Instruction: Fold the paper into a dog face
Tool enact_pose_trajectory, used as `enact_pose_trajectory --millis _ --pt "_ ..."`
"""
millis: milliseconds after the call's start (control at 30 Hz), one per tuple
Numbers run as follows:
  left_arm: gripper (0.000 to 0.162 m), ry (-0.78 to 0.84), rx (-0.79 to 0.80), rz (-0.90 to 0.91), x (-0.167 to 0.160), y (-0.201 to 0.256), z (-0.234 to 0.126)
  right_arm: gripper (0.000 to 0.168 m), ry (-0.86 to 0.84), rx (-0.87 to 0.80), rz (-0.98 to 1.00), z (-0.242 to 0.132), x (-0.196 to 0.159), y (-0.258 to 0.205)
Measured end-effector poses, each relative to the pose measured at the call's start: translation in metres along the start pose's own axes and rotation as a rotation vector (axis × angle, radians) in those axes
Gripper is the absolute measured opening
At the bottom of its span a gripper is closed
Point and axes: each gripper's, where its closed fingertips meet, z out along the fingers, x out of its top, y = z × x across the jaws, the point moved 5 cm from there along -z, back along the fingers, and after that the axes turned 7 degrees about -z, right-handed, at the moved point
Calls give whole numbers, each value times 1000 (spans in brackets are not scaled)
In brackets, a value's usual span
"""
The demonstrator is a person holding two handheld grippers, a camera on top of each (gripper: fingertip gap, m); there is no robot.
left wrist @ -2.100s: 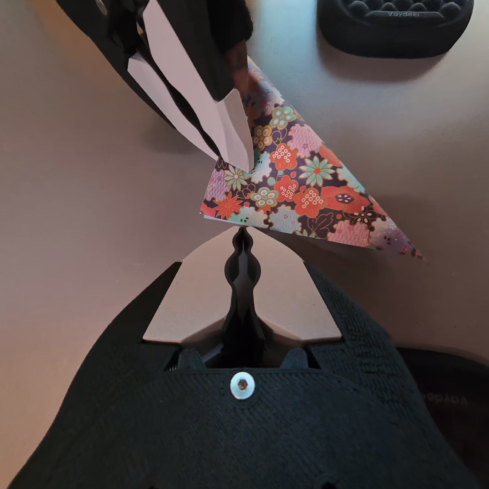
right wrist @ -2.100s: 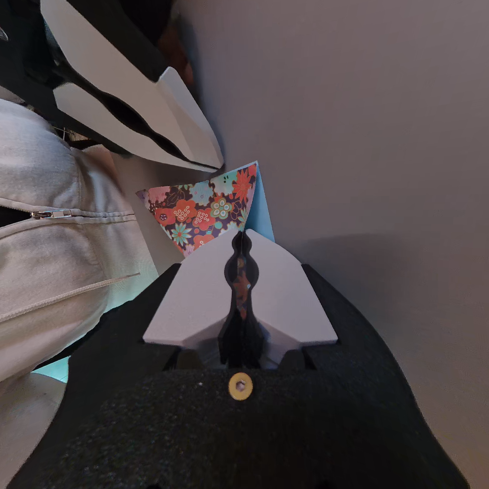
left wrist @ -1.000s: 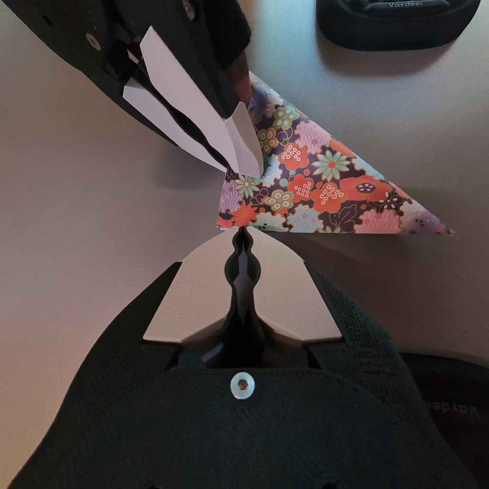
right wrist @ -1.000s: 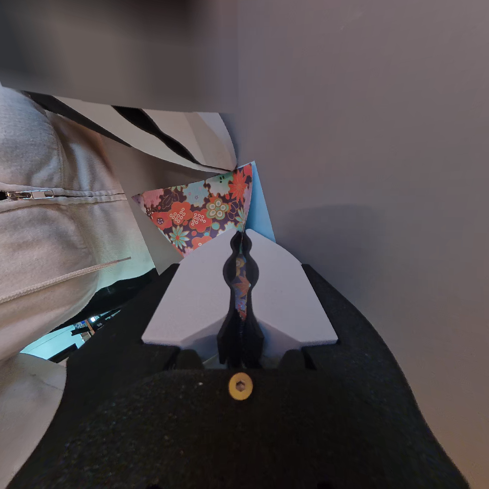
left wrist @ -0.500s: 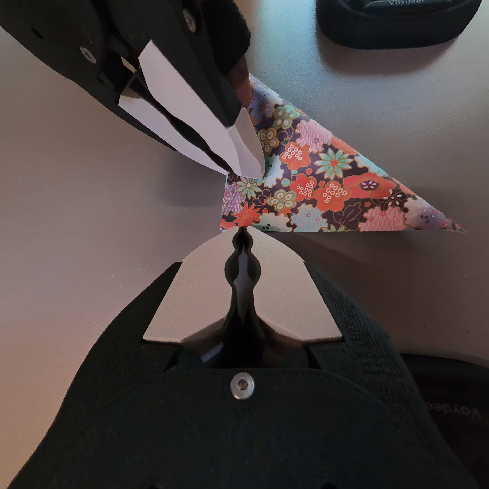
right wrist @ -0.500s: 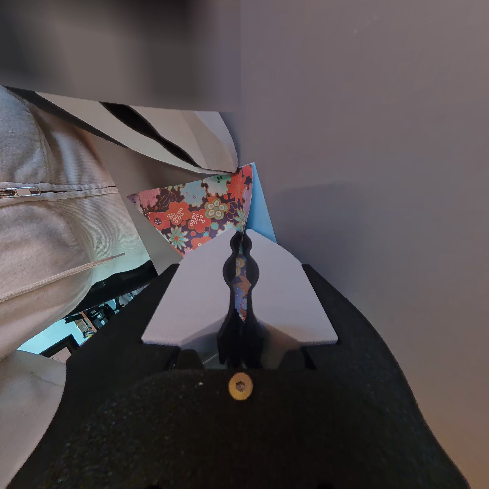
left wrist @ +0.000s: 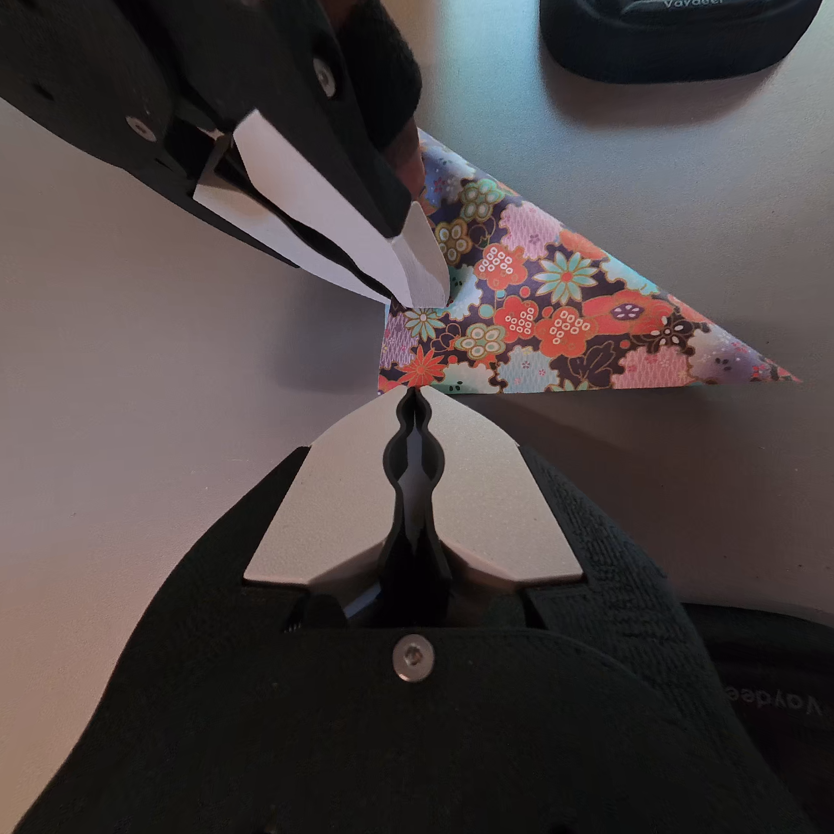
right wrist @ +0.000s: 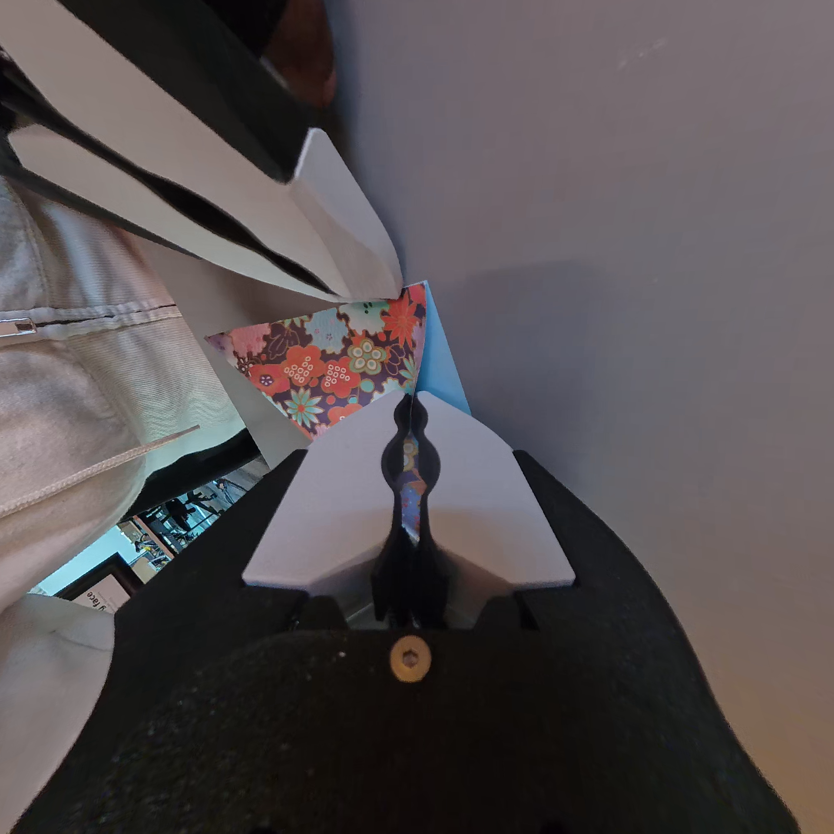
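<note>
Both tongs are closed. In the right wrist view the right gripper is pinched on the paper: a strip of the floral sheet shows between its jaws, and the plain blue underside stands up just beside the tips. The left gripper has its jaws pressed together at the tips, right against the near corner of the paper; whether any of the sheet's edge is caught between them is hard to tell from this angle.

That paper is already a folded triangle, patterned face up, with its long point lying toward the right on the grey table in the left wrist view. The right gripper comes down on its left edge from above. A black padded rest lies well apart at the far side of the table.

Such a sheet is likely light, thin and limp, so it will sag or swing from a single pinch and crease wherever it is squeezed. It should hold a fold well once pressed. Corners and the folded edge seem the best places to grip, keeping the tips close to the edge so that the middle stays unmarked. Pulling hard between two pinches could tear it.
</note>
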Motion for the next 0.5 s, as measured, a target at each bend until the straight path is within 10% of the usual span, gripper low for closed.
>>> enact_pose_trajectory --millis 500 --pt "0 109 51 33 11 -4 -5 0 -11 -63 -18 0 1 -3"
